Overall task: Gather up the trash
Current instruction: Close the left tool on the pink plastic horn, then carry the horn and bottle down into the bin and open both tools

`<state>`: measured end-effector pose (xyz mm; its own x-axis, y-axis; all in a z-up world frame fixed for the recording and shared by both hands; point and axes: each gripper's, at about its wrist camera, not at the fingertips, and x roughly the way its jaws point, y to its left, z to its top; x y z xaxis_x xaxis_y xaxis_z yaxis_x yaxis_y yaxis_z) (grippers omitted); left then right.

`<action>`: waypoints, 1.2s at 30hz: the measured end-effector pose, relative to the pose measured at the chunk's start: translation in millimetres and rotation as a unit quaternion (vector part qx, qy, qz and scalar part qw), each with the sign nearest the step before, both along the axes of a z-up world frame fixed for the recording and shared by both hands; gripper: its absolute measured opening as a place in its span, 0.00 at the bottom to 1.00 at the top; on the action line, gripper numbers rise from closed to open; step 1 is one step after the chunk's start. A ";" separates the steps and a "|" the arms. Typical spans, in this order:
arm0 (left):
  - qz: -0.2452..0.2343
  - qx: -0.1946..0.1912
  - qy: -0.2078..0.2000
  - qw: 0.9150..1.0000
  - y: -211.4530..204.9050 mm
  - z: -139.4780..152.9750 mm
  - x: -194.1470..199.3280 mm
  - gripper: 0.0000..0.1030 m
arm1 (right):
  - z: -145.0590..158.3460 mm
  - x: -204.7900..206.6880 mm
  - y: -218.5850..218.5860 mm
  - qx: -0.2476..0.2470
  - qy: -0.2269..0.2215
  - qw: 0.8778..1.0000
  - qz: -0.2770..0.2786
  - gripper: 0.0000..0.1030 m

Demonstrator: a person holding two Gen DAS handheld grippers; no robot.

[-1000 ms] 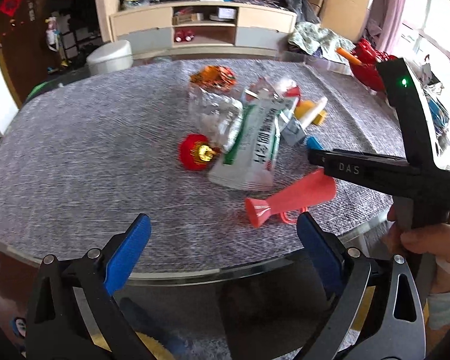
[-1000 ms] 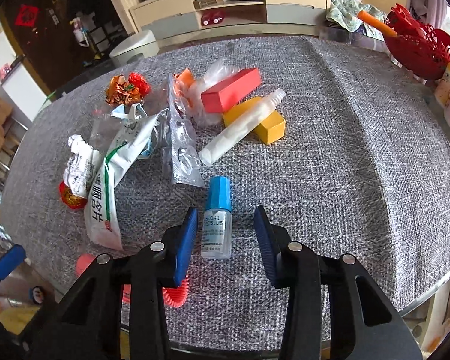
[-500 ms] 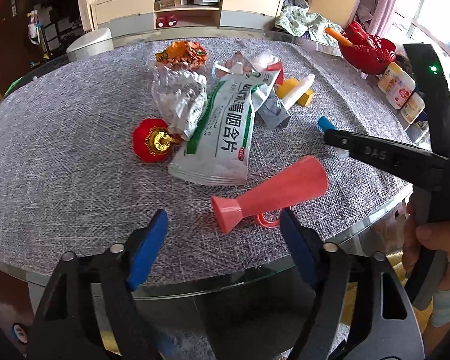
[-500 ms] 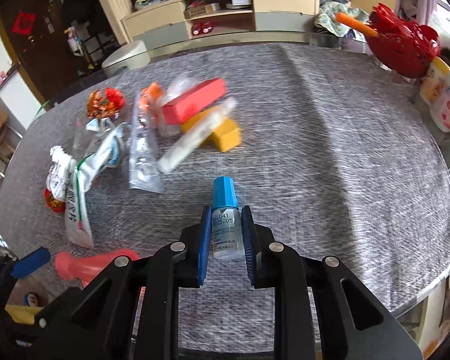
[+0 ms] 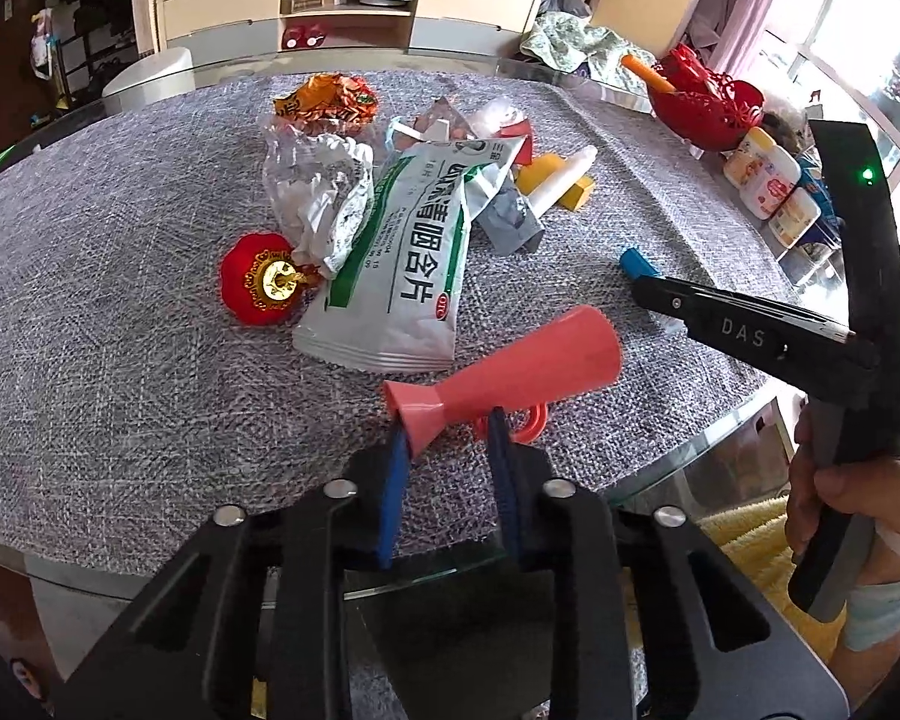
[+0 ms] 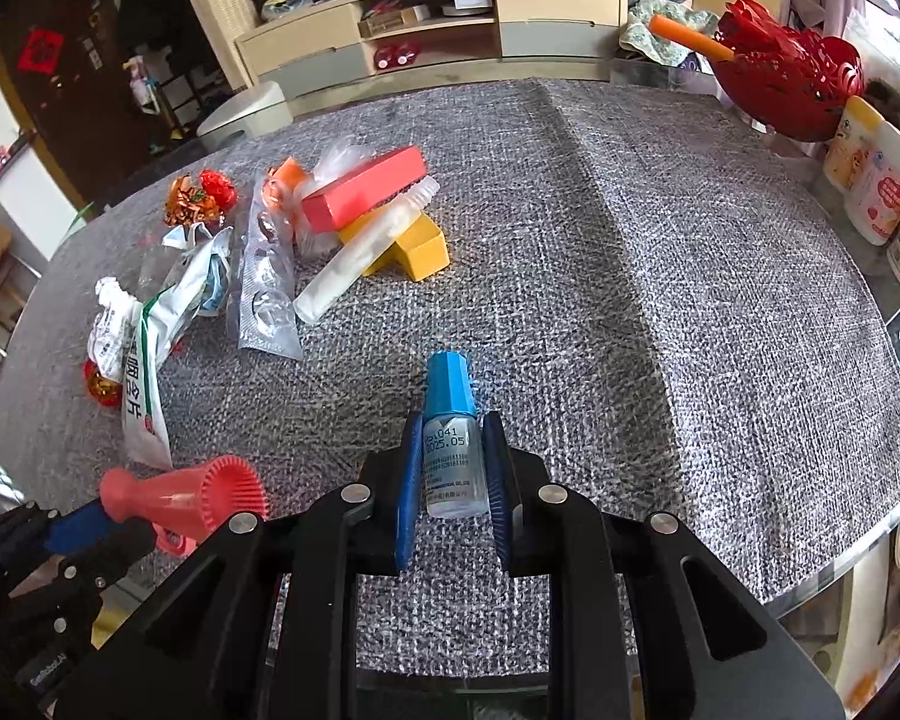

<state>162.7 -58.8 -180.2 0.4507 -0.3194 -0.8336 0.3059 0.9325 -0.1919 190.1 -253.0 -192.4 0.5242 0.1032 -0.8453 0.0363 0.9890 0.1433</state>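
Left gripper [image 5: 444, 438] had its jaws just closing, blue pads now nearly together on the narrow neck of the pink horn [image 5: 504, 369], right behind the flared mouth; pads appeared to touch it, so gripped or all but gripped. Horn lay on the grey cloth [image 5: 120, 312] at the near table edge, long axis running from the jaws up and to the right, wide body end away from the gripper, loop handle on the underside just beside the right pad.

Right gripper [image 6: 450, 468] was clamped on the small bottle [image 6: 450, 450], pads on both sides of the clear body, blue cap pointing straight ahead out of the jaws. Bottle axis matched the gripper line.

Remaining trash sat further out: white pouch [image 5: 402, 276] just beyond the horn, red ornament [image 5: 264, 285] to its left, crumpled wrapper [image 5: 318, 180] behind. Left hand was the nearer one to that pile; yellow box [image 6: 420, 246] and red box [image 6: 363, 189] lay nearer the right. No bin visible, so drop direction could not be told.
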 end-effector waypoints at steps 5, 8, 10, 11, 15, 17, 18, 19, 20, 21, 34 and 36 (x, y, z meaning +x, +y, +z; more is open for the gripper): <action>-0.006 -0.011 -0.011 1.000 0.3 6.6 -4.0 0.10 | 0.9 -0.6 4.5 -0.003 0.001 1.000 0.001 0.21; -0.010 -0.019 -0.013 1.000 -0.2 9.4 -5.7 0.07 | 1.4 -2.2 8.4 -0.001 0.002 1.000 0.004 0.21; -0.015 -0.019 -0.019 1.000 -2.4 11.0 -8.1 0.06 | 2.2 -3.1 9.9 0.000 0.001 1.000 0.006 0.21; -0.016 -0.018 -0.021 0.999 -3.2 12.1 -8.3 0.06 | 2.8 -4.8 10.5 -0.001 0.000 1.000 0.007 0.21; -0.014 -0.018 -0.040 0.999 -3.3 20.0 -13.7 0.02 | 10.0 -11.1 9.8 -0.001 -0.009 1.000 0.006 0.21; -0.010 -0.013 -0.049 0.999 -2.6 24.1 -15.7 0.02 | 15.1 -14.6 10.0 -0.001 -0.013 1.000 0.007 0.21; -0.009 -0.010 -0.052 0.999 -2.4 25.8 -17.3 0.02 | 17.5 -16.5 10.3 -0.002 -0.016 1.000 0.007 0.21; -0.007 -0.010 -0.054 0.998 -1.1 27.6 -19.6 0.02 | 19.9 -18.6 10.4 -0.001 -0.018 1.000 0.007 0.21; -0.006 -0.011 -0.056 0.998 0.1 29.9 -22.5 0.02 | 23.4 -22.5 10.9 -0.001 -0.021 1.000 0.008 0.21; -0.005 -0.010 -0.059 0.998 0.7 32.8 -26.3 0.02 | 26.1 -24.4 11.4 0.000 -0.024 1.000 0.009 0.21; 0.015 0.008 -0.129 0.992 14.5 94.3 -100.4 0.02 | 84.3 -102.0 26.5 0.010 -0.083 0.996 0.036 0.21; 0.019 0.008 -0.134 0.991 19.9 99.9 -113.6 0.02 | 88.3 -118.7 27.7 0.013 -0.087 0.995 0.044 0.21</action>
<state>49.1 -38.9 -80.3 0.6677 -0.2860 -0.6873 0.3091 0.9464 -0.0936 71.4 -225.3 -104.1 0.6502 0.1746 -0.7394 -0.0769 0.9834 0.1645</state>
